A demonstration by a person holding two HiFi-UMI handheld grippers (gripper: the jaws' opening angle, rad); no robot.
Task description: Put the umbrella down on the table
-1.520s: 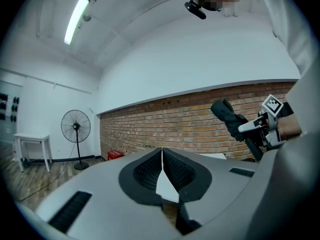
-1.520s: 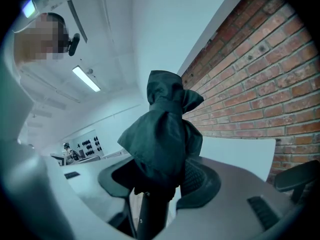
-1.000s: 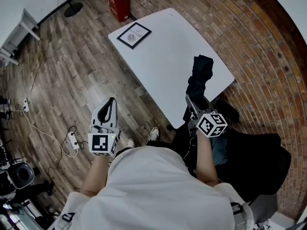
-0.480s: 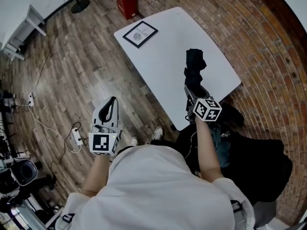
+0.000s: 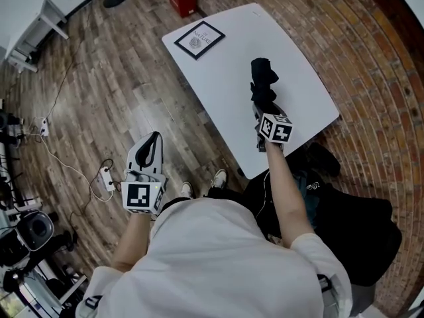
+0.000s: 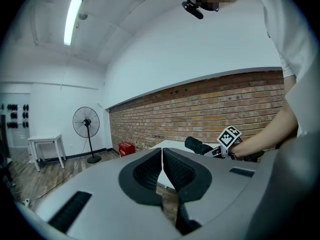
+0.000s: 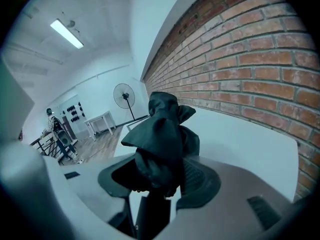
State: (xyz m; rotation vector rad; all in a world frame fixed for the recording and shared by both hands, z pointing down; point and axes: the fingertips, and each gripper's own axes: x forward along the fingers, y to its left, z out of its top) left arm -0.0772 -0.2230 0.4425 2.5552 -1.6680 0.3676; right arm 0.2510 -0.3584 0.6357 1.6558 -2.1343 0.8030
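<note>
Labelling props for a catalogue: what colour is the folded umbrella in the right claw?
Black. The umbrella shows best in the right gripper view, up close.

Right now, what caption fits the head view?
Right gripper holds the folded black umbrella over the white table; left gripper shut, empty.

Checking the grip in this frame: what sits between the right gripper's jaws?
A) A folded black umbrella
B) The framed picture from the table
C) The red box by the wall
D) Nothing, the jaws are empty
A: the right gripper view shows the right gripper clamped on the dark bunched fabric of the umbrella, above the white table.
</note>
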